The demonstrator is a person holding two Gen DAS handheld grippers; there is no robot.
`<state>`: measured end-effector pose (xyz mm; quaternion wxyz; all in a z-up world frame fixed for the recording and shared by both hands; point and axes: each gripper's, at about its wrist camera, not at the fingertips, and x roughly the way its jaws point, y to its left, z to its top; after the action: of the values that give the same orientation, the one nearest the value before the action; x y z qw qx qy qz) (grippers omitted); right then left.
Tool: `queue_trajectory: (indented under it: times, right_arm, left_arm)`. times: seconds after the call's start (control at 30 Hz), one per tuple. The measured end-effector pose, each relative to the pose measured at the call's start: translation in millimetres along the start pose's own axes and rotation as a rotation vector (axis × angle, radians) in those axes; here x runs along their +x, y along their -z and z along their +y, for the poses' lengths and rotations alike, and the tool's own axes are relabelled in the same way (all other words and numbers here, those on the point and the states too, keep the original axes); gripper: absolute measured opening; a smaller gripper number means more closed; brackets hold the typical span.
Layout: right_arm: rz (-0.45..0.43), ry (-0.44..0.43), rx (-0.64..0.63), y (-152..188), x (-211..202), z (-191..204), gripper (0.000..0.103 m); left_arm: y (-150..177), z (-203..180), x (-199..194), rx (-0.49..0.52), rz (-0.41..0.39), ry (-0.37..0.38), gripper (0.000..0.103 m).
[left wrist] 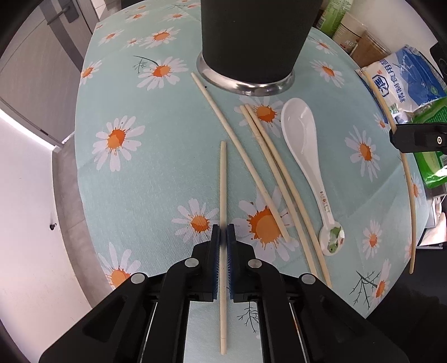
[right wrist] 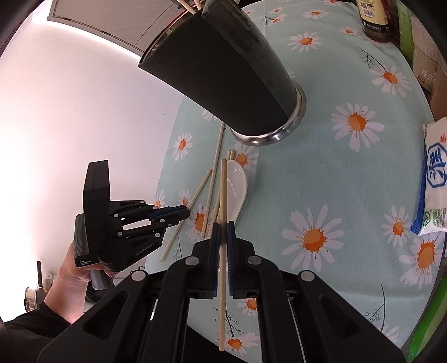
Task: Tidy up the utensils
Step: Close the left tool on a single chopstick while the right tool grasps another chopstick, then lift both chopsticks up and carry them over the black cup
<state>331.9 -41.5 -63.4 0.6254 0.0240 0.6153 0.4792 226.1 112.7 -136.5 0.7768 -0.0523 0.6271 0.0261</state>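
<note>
My left gripper [left wrist: 223,237] is shut on a pale wooden chopstick [left wrist: 222,178] that points toward the black utensil holder [left wrist: 251,42] with a steel base. Three more chopsticks [left wrist: 251,167] and a white ceramic spoon [left wrist: 303,145] lie on the daisy tablecloth [left wrist: 156,167] in front of the holder. My right gripper [right wrist: 223,237] is shut on another chopstick [right wrist: 223,190], lifted above the spoon [right wrist: 239,187]. Chopstick ends stick out of the holder [right wrist: 223,69]. In the right wrist view, the left gripper [right wrist: 185,213] shows at the left, held by a hand [right wrist: 72,273].
A blue and white salt bag [left wrist: 405,78], green packets [left wrist: 430,164] and jars [left wrist: 352,30] crowd the table's right side. A dark bottle [right wrist: 374,19] stands at the back. The table edge curves close on the left, with floor and a door beyond.
</note>
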Motion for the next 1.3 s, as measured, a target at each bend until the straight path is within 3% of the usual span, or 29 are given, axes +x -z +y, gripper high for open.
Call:
queue_trajectory:
  times: [0.27, 0.53, 0.9, 1.0, 1.1, 1.3]
  right_arm:
    - [-0.007, -0.008, -0.041, -7.3, 0.7, 2.1, 0.006]
    - [-0.048, -0.031, -0.103, -12.1, -13.5, 13.2, 0.006]
    - [-0.146, -0.063, -0.19, -26.2, -34.0, 37.3, 0.006]
    - [-0.184, -0.071, -0.206, -32.2, -39.8, 42.7, 0.006]
    - [-0.242, -0.134, -0.203, -39.7, -49.8, 47.7, 0.006]
    - [-0.324, -0.144, -0.228, -56.7, -58.5, 55.7, 0.006]
  left_arm:
    - [3.3, 7.6, -8.1, -0.061, -0.031, 0.016, 0.004]
    - [8.1, 12.3, -35.0, -0.129, -0.119, 0.053, 0.004]
    - [-2.7, 3.8, -89.6, -0.185, -0.332, 0.127, 0.004]
    - [-8.3, 6.2, -106.5, -0.198, -0.4, 0.14, 0.004]
    - [-12.9, 9.2, -121.3, -0.209, -0.462, 0.152, 0.004]
    - [-22.5, 19.8, -147.7, -0.234, -0.6, 0.197, 0.004]
